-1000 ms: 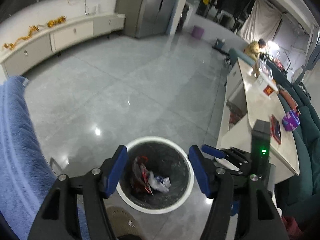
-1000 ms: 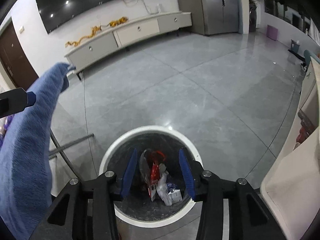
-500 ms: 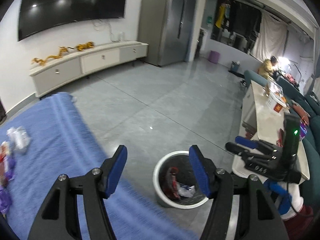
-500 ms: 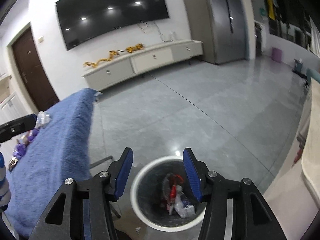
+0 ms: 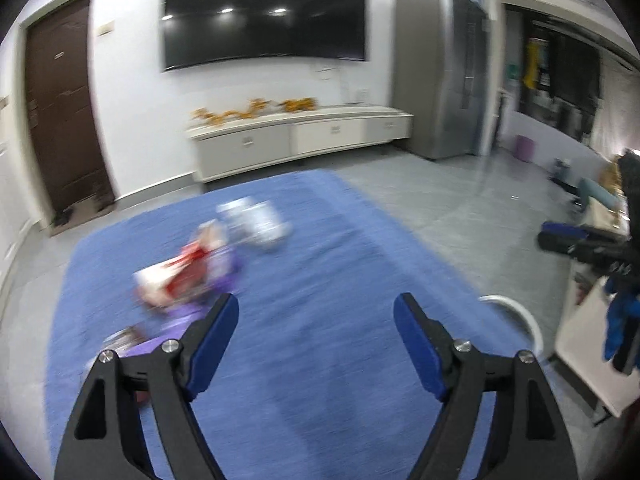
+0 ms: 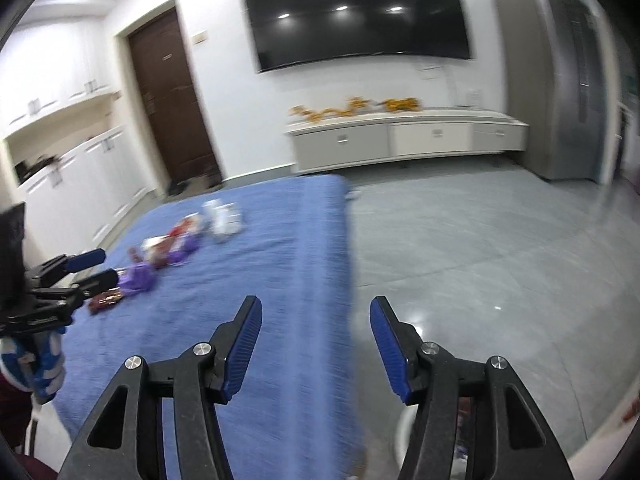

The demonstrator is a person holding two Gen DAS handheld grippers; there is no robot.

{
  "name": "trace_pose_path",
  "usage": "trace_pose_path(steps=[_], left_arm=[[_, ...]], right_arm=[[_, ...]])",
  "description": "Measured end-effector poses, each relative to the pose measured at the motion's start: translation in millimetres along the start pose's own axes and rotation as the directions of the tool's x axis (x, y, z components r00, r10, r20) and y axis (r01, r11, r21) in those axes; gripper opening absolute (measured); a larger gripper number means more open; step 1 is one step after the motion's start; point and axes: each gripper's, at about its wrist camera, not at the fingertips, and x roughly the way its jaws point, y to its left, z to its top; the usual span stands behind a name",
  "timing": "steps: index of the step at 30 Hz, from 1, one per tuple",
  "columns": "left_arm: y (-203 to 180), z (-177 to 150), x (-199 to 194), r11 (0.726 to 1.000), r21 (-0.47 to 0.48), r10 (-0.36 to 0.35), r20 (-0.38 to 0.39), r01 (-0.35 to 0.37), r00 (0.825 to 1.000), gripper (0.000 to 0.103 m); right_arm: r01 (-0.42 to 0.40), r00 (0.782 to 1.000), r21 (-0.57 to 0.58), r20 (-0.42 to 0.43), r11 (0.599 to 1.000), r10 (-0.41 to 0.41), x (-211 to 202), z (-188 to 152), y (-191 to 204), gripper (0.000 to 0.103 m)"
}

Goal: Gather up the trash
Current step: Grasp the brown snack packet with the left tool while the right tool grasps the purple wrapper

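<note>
The heap of red, white and purple wrappers [image 5: 192,276] on the blue cloth-covered table [image 5: 320,360] is smeared by motion, so no label can be read and no piece told from its neighbour. Only a short arc of the white-rimmed round bin [image 5: 516,314] peeps past the table's right edge; its contents are hidden. From the right wrist view that bin [image 6: 402,432] sits blurred behind a gripper finger.

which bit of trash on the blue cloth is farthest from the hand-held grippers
The white wrapper. It lies at the far end of the row of trash, beyond the red-and-white packet and the purple wrappers nearer the grippers.
</note>
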Motion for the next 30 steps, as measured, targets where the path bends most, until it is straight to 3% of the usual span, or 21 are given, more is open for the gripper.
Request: trace_pose_path(steps=[5, 8, 18, 23, 26, 29, 30], left_arm=[[94, -36, 0, 0.987, -0.040, 0.152, -0.064, -0.155, 0.986, 0.079], [129, -50, 7, 0.980, -0.020, 0.195, -0.108, -0.198, 0.975, 0.083], [171, -74, 40, 0.992, -0.012, 0.119, -0.218, -0.124, 0.969, 0.086], [183, -82, 46, 0.996, -0.059, 0.051, -0.250, -0.068, 0.967, 0.086], [189, -85, 48, 0.994, -0.087, 0.043, -0.268, -0.069, 0.962, 0.085], [188, -85, 47, 0.994, -0.074, 0.058, -0.267, -0.081, 0.962, 0.073], [187, -85, 46, 0.995, -0.062, 0.057, -0.265, -0.076, 0.962, 0.066]], right_arm=[[-0.128, 0.990, -0.085, -0.076, 0.988, 0.122, 50, 17, 65, 0.055], [-0.207, 0.973, -0.131, -0.134, 0.970, 0.189, 87, 23, 110, 0.056], [-0.373, 0.903, -0.178, -0.296, 0.911, 0.312, 181, 21, 213, 0.061], [-0.379, 0.891, -0.175, -0.335, 0.909, 0.307, 216, 23, 235, 0.061], [-0.384, 0.885, -0.152, -0.342, 0.911, 0.316, 231, 23, 241, 0.061], [-0.395, 0.875, -0.124, -0.352, 0.910, 0.332, 244, 23, 243, 0.060], [-0.396, 0.874, -0.117, -0.352, 0.911, 0.334, 247, 23, 242, 0.050]])
